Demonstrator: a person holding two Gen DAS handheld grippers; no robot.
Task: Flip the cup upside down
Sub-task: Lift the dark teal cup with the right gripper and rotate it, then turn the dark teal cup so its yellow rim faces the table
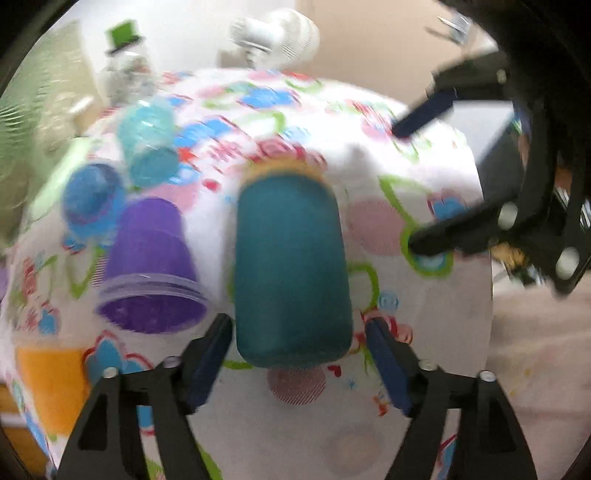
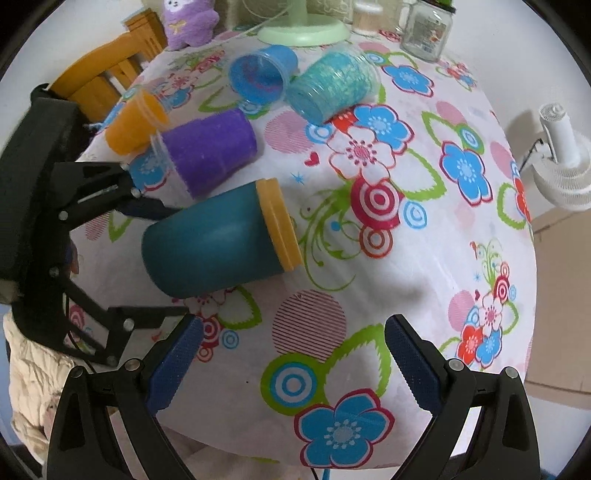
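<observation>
A dark teal cup (image 1: pixel 291 266) with a yellow rim lies on its side on the flowered tablecloth, its closed base toward my left gripper (image 1: pixel 299 328). That gripper is open, its blue-padded fingers on either side of the cup's base and apart from it. In the right wrist view the same cup (image 2: pixel 218 240) lies with its yellow rim pointing right, and the left gripper (image 2: pixel 170 258) straddles its base from the left. My right gripper (image 2: pixel 293 332) is open and empty, above the cloth in front of the cup. It shows at the right of the left wrist view (image 1: pixel 402 184).
A purple cup (image 2: pixel 207 151), an orange cup (image 2: pixel 135 123), a blue cup (image 2: pixel 262 74) and a glittery turquoise cup (image 2: pixel 332 86) lie on their sides behind the teal cup. A glass jar (image 2: pixel 424 29), a green lamp base (image 2: pixel 303 33), a purple plush toy (image 2: pixel 188 22) and a wooden chair (image 2: pixel 110 74) stand at the far edge.
</observation>
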